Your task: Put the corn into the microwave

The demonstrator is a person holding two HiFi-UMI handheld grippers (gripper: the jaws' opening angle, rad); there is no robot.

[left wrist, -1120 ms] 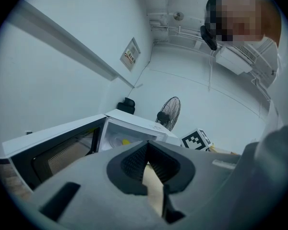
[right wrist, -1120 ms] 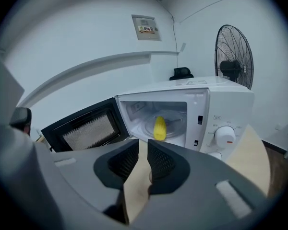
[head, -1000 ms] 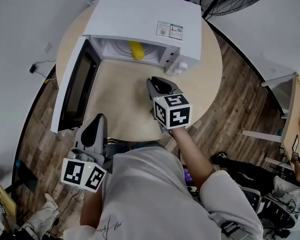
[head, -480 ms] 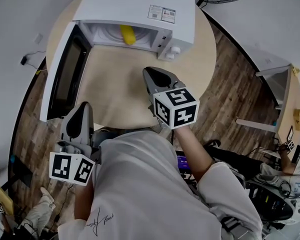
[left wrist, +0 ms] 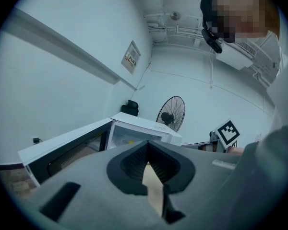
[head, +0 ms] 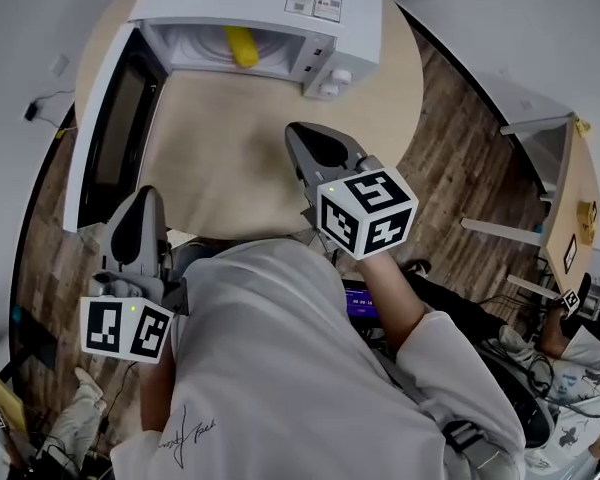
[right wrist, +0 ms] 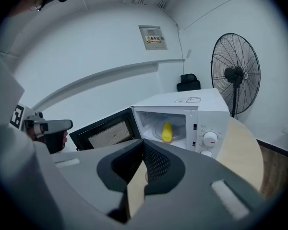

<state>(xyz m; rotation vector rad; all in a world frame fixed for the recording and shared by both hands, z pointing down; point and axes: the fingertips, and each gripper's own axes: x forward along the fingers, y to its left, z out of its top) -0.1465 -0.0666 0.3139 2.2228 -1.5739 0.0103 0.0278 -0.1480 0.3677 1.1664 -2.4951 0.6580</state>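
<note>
Corn (head: 241, 46) lies inside the microwave (head: 270, 3), in the open cavity, yellow against the white walls. The microwave stands at the far side of the round table (head: 230, 168). Its door (head: 100, 133) is swung wide open to the left, and its knobs (head: 332, 83) are on the right of the front.

The right gripper (head: 294, 133) hangs over the table's near half, pointing at the microwave and well apart from it. Its jaws have just closed tip to tip, with nothing between them. The left gripper (head: 146, 196) sits at the table's near left edge, just beside the near end of the door. Its jaws are also pressed together and empty. A fan (right wrist: 235, 73) stands far right, beyond the microwave.
</note>
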